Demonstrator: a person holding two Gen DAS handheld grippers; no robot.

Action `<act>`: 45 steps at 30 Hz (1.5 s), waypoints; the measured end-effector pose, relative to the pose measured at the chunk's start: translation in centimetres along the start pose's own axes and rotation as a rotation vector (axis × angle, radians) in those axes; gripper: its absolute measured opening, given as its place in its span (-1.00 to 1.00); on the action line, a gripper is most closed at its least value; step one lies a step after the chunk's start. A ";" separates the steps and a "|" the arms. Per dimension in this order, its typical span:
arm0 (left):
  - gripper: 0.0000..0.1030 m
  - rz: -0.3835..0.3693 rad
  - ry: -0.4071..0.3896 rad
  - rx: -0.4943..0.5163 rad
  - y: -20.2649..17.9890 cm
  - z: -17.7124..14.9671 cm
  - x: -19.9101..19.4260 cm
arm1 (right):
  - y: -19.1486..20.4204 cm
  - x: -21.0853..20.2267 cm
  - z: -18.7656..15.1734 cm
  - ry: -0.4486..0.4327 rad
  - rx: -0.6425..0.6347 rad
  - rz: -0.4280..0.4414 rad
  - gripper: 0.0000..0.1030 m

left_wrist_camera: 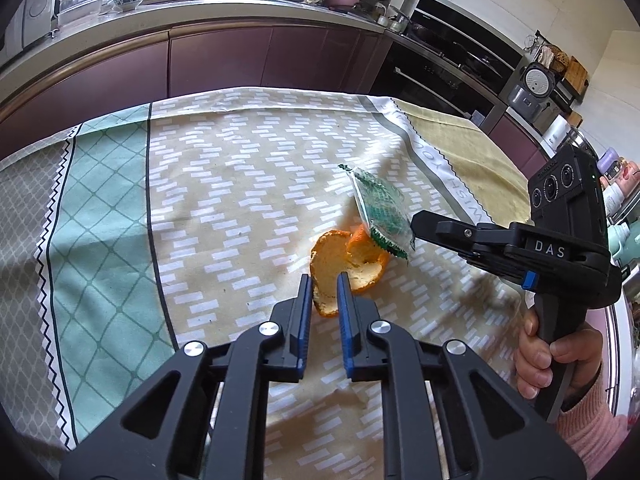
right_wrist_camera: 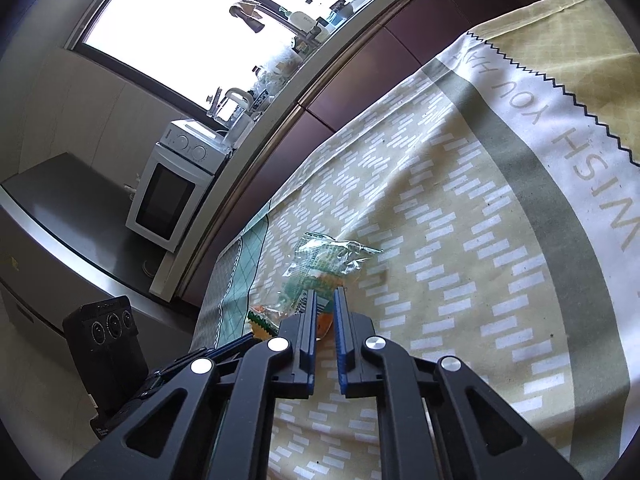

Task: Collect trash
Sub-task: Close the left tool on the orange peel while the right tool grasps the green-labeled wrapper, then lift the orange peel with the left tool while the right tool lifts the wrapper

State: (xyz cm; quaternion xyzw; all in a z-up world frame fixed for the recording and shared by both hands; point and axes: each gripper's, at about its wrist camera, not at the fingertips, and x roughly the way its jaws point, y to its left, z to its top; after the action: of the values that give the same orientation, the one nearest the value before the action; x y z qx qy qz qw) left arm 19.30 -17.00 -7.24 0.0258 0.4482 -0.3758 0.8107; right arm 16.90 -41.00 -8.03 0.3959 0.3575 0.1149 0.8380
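While both work over the desk (left_wrist_camera: 248,184):
Left tongs (left_wrist_camera: 325,282): clenched on orange peel (left_wrist_camera: 340,264).
Right tongs (right_wrist_camera: 325,296): clenched on plastic wrapper (left_wrist_camera: 380,204).

One orange peel (left_wrist_camera: 346,266), one wrapper (left_wrist_camera: 382,210), one tablecloth (left_wrist_camera: 224,184), two grippers: left (left_wrist_camera: 324,286), right (right_wrist_camera: 325,300).
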 end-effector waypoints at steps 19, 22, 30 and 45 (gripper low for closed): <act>-0.73 0.015 0.016 0.018 -0.5 -0.2 0.4 | 1.3 0.2 0.2 -0.017 -0.045 -0.019 -0.80; -0.61 0.025 0.014 0.029 -0.5 -0.2 0.5 | 1.2 -0.5 0.1 -0.029 -0.051 -0.011 -0.84; -0.32 0.041 0.034 0.036 -0.5 0.7 1.3 | 1.2 -2.0 0.0 -0.062 -0.054 0.010 -0.91; -0.88 -0.016 0.038 0.068 -2.1 0.8 2.2 | 0.3 -2.6 -0.4 -0.063 -0.038 0.003 -0.91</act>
State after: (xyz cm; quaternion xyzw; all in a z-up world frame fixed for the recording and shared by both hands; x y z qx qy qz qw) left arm 19.24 -20.05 -7.82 0.0567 0.4507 -0.3967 0.7977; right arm 14.76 -41.82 -6.67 0.3838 0.3280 0.1103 0.8561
